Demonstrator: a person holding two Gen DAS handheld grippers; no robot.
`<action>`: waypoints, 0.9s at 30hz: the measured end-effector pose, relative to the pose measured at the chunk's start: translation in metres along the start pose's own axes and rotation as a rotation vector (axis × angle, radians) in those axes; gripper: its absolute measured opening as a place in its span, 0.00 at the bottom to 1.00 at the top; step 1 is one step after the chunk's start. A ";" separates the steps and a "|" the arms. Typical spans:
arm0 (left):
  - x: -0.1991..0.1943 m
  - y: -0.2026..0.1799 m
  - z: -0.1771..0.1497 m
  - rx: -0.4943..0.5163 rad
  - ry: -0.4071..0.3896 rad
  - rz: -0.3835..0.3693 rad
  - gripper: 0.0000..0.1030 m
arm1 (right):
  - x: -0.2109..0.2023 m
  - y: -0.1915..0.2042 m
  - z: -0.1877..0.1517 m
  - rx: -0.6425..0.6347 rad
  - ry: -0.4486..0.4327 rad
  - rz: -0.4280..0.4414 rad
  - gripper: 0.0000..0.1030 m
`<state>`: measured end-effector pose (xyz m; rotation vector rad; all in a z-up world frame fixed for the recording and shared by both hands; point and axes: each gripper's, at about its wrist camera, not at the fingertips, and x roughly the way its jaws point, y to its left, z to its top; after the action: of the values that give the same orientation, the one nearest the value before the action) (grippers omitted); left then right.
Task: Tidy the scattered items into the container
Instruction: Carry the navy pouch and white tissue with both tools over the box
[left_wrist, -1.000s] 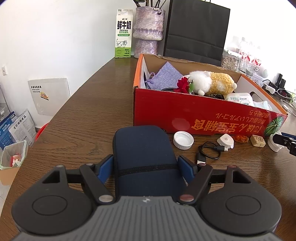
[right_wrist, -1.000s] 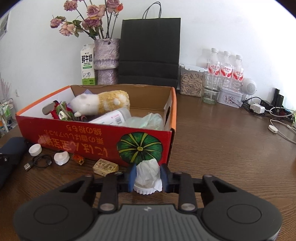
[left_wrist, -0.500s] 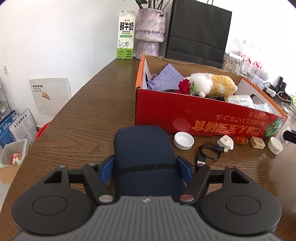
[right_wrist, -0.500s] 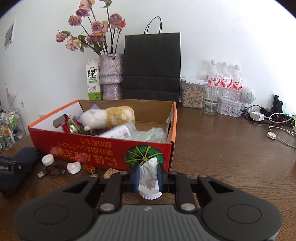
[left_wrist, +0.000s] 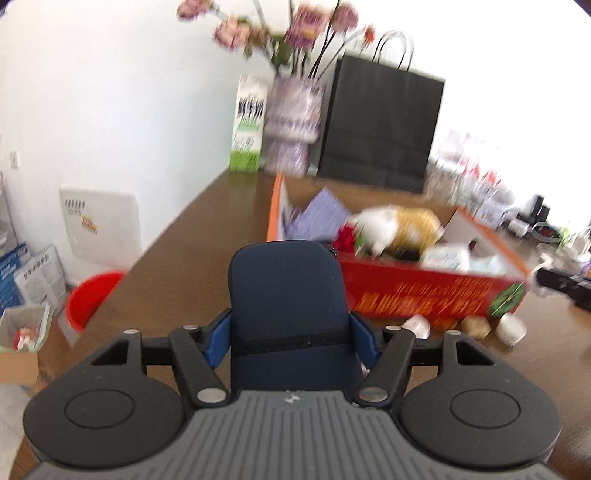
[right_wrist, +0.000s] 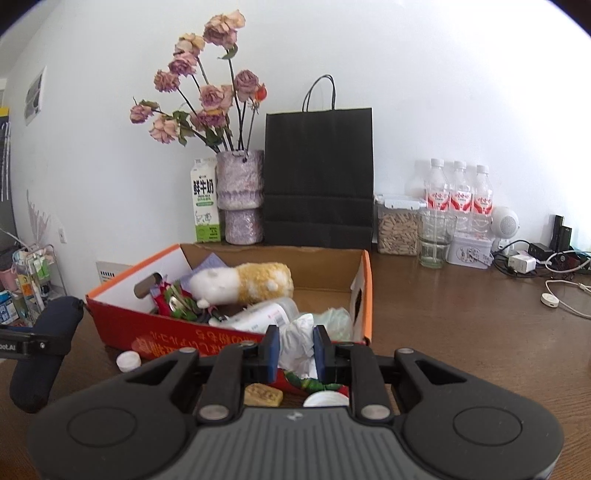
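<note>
Brown wooden table (right_wrist: 461, 325) with a red cardboard box (right_wrist: 122, 325) against a white wall.
Inside the box lie a plush toy (right_wrist: 243, 282) and a bottle. Left gripper (left_wrist: 290, 326), its jaws just closing, clamps a navy pouch (left_wrist: 288, 295) held clear of the table, beside the box; right gripper (right_wrist: 295, 350), nearly closed, pinches crumpled white tissue (right_wrist: 297, 345) before the box's front wall.

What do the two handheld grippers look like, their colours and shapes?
Both match: the left gripper and right gripper have blue finger pads on black linkage arms with silver pivot pins, two round black discs, and a ribbed grey body bearing a small logo. No hands or sleeves show.
</note>
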<state>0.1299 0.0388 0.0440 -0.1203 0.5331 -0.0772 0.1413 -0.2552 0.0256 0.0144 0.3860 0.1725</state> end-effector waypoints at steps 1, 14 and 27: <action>-0.004 -0.002 0.004 0.002 -0.022 -0.010 0.65 | 0.000 0.001 0.002 0.002 -0.009 0.003 0.18; 0.019 -0.043 0.069 -0.031 -0.205 -0.083 0.65 | 0.029 0.019 0.051 0.040 -0.141 0.030 0.18; 0.099 -0.050 0.078 -0.016 -0.282 0.076 0.65 | 0.105 -0.006 0.047 0.131 -0.108 -0.038 0.18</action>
<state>0.2527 -0.0133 0.0673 -0.1245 0.2567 0.0182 0.2552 -0.2428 0.0294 0.1453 0.2887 0.1085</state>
